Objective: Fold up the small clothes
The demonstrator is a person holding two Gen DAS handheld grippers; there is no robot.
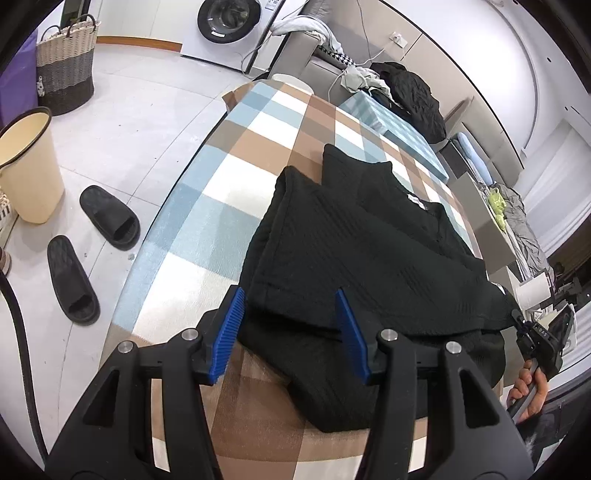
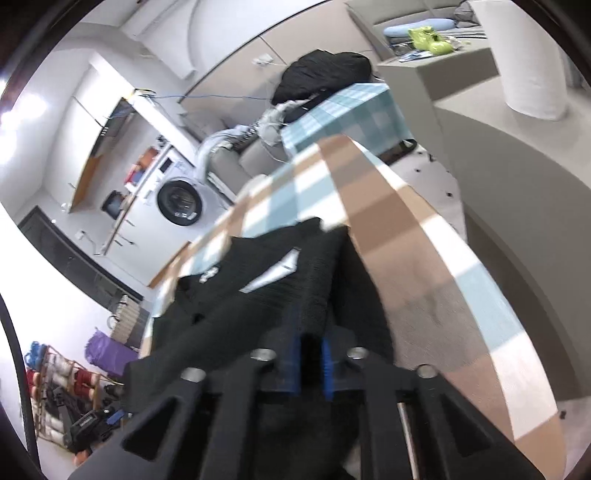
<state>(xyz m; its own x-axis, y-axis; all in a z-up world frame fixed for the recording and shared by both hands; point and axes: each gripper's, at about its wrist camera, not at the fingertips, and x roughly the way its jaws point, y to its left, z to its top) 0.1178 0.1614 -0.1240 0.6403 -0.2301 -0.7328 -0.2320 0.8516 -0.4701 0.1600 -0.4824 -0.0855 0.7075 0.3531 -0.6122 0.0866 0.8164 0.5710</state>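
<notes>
A black knit garment (image 1: pixel 354 251) lies partly folded on the checked tablecloth (image 1: pixel 229 184). My left gripper (image 1: pixel 291 325) is open, its blue pads either side of the garment's near edge, holding nothing. In the left wrist view my right gripper (image 1: pixel 532 339) shows at the far right, pinching the garment's corner. In the right wrist view my right gripper (image 2: pixel 309 363) is shut on a fold of the black garment (image 2: pixel 280 295), lifted and pulled taut; a white label (image 2: pixel 273 275) shows on the cloth.
Two black slippers (image 1: pixel 92 251), a cream bin (image 1: pixel 26 166) and a woven basket (image 1: pixel 66 62) stand on the floor left of the table. A washing machine (image 1: pixel 229 29) is beyond. Clothes piles (image 1: pixel 410 96) lie on the sofa at the far end.
</notes>
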